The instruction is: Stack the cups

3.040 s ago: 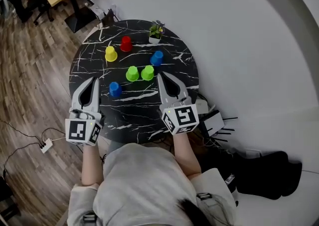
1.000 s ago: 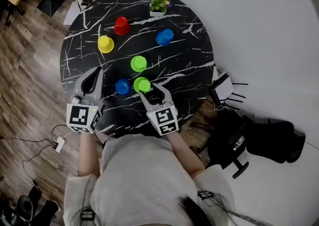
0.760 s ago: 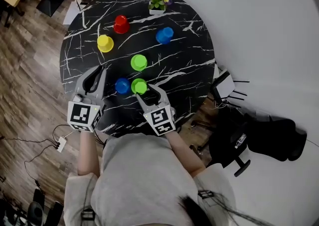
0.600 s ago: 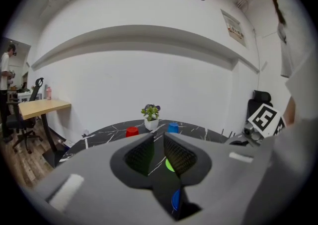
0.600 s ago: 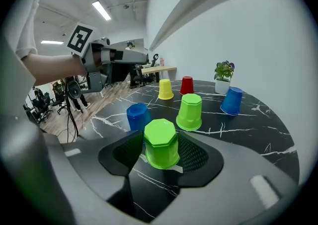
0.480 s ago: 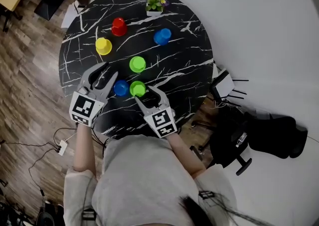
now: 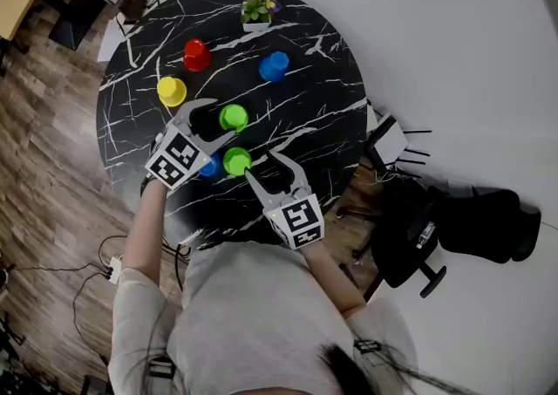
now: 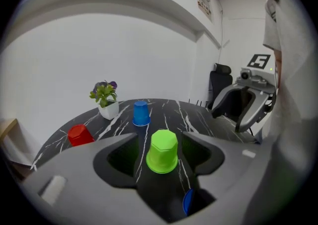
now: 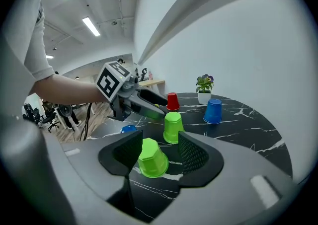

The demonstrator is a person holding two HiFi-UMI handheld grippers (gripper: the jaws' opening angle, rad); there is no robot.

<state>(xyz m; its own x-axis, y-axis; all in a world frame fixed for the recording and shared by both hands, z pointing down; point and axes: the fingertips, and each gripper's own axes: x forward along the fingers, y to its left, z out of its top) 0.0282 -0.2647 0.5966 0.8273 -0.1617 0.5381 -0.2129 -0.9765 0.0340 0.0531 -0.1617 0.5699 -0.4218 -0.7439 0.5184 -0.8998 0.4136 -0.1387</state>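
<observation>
Head view: the left gripper (image 7: 220,119) is set round the far green cup (image 7: 233,117) at the middle of the desk (image 7: 327,101); the right gripper (image 7: 261,165) is set at the near green cup (image 7: 236,160) by the near edge | Left gripper view: the jaws, just opened, are spread, with the far green cup between them untouched, probably lined up for lifting | Right gripper view: the jaws are spread, with the near green cup between them unpinched, probably meant as the stack's base

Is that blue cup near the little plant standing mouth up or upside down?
Upside down: the blue cup rests on its wide rim, with its closed narrow base on top.
</observation>
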